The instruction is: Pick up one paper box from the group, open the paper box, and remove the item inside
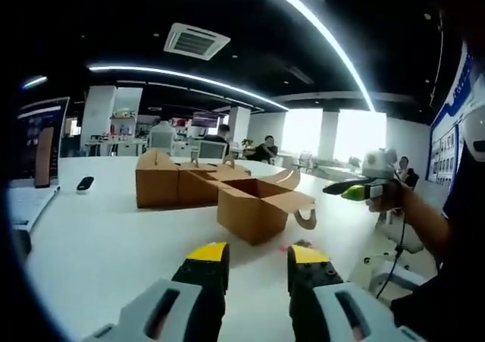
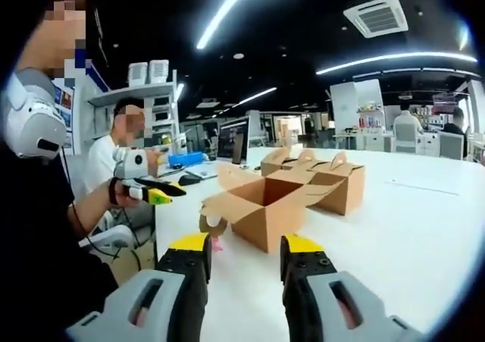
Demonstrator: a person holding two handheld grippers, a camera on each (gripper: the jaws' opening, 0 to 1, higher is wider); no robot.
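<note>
while both grippers hang above the white table with nothing between their jaws, the job sits at the reach-in stage. in the left gripper view the left gripper stands spread, yellow-tipped jaws apart and empty, aimed at the open box just ahead of it. in the right gripper view the right gripper is likewise spread and empty, facing the same open box from the opposite side.

this box stands at the front of the group, its flaps folded outward and its mouth upward. behind it, touching or nearly so, sit the closed boxes with their handle tabs up. the inside of the open box is dark, and i cannot tell what lies in it. a small pink thing lies on the table by the box's near corner; what it is i cannot tell.

to do this step well, i judge that 1 gripper should pin a wall or flap so the light carton does not slide, while the other goes down through the mouth with jaws spread narrowly enough to clear the flaps. tipping the view over the opening first would show the item before closing on it.

a seated person nearby holds another gripper tool, well apart from the boxes.
</note>
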